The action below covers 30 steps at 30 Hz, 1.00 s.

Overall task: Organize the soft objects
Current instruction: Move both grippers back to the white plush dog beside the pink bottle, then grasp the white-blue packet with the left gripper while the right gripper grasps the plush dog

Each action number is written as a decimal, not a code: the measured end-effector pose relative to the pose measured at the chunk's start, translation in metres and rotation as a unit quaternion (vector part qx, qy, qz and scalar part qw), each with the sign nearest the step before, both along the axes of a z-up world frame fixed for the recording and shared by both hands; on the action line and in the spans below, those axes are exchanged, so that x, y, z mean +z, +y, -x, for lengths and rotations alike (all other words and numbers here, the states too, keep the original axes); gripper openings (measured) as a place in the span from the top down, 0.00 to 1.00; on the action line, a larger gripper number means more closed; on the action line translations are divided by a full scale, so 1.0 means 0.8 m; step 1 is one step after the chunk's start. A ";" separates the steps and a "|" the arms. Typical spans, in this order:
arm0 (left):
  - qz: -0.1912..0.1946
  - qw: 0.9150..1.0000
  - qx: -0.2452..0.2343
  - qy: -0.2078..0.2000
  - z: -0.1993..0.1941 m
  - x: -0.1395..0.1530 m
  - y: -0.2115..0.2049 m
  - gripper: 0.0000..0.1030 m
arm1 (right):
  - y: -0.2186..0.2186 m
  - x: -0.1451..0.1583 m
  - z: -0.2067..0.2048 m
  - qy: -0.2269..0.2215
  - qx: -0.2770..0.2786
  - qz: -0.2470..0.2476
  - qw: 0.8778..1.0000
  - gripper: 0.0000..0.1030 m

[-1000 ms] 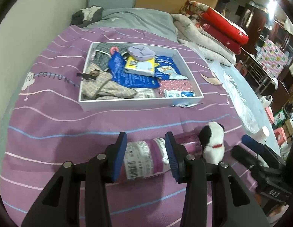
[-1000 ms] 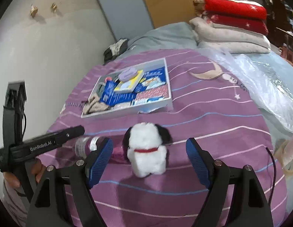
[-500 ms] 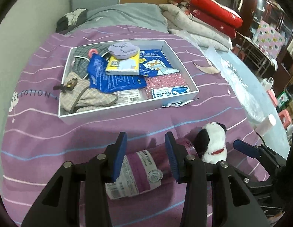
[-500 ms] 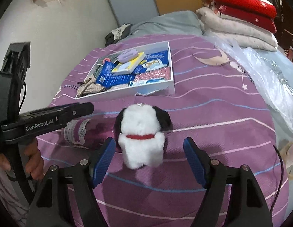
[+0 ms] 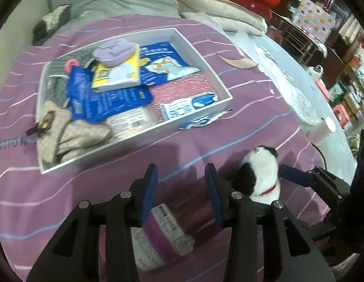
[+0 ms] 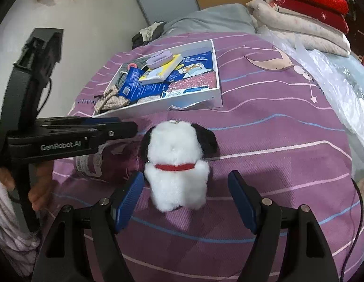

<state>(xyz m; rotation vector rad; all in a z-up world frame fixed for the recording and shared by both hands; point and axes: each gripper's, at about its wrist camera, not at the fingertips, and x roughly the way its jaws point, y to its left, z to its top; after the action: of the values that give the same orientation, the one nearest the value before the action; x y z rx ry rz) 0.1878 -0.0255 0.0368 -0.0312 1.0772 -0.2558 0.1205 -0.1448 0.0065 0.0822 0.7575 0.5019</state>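
Purple striped bedspread [image 6: 264, 145] is filling most of both views, w/ the white tray [image 5: 200, 54] lying on it, packed w/ flat packets & a beige pouch; print on those is too blurred to read. A torn wrapper [image 5: 203, 121] is lying just outside the tray's near corner.

Purple roll pack [image 5: 158, 232] is lying on the bedspread under the left gripper [image 5: 180, 188], its far end hidden by the black frame; in right wrist view it's mostly covered by that gripper's body. Left jaws are standing part open, nothing pressed betw. them; the roll is sitting below & nearer the camera than the pads.

Plush dog [image 6: 177, 164], white w/ black ears & red collar, is sitting upright w/ its back to the right cam. Right gripper [image 6: 184, 199] is straddling its lower body, jaws open after just closing a little, left pad nearly touching the fur, right pad clear of it.
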 end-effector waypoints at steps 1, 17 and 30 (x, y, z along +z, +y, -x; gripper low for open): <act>0.002 1.000 -0.009 0.003 -0.004 0.000 -0.003 0.58 | -0.001 0.000 -0.002 0.002 -0.001 -0.004 1.000 0.27; -0.024 0.992 -0.121 0.010 -0.062 -0.013 -0.056 0.60 | -0.021 0.010 -0.024 0.048 -0.005 -0.045 0.998 0.27; -0.056 0.990 -0.128 0.017 -0.087 -0.036 -0.083 0.79 | -0.046 -0.003 -0.038 0.091 -0.020 -0.099 0.991 0.28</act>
<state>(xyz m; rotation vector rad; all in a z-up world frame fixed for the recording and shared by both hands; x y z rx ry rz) 0.2570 -0.0916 0.0081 0.2052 1.1287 -0.4270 0.1512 -0.1812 0.0041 0.3317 0.8813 0.5363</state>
